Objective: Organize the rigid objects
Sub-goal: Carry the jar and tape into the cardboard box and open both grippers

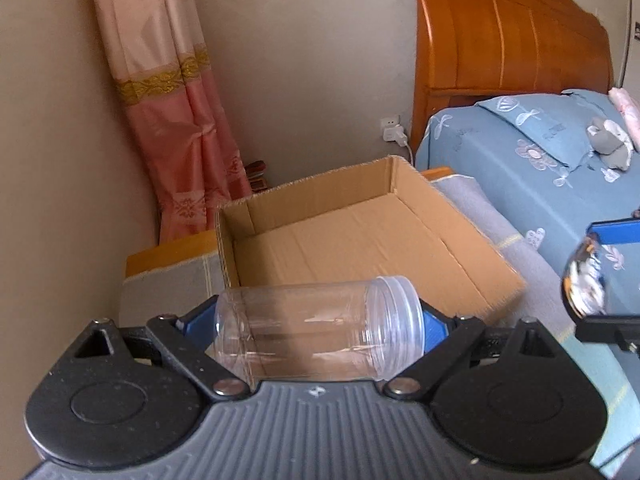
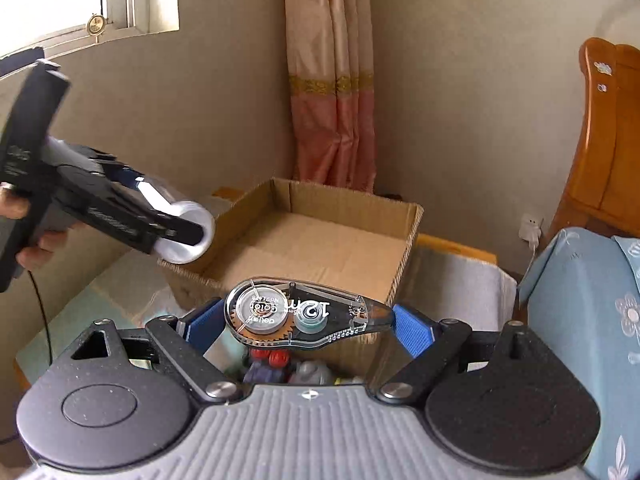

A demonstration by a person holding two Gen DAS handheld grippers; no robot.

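The cardboard box holds nothing yet – 2 items are in hand short of it: the left gripper clamps a clear jar, the right gripper a correction-tape dispenser.

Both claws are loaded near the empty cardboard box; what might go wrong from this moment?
The clear plastic jar is clamped lengthwise by its ends in the left claw; being smooth, it might slip or roll once dropped into the cardboard box. The right claw holds the correction tape dispenser only by its tips, so it may pivot out.
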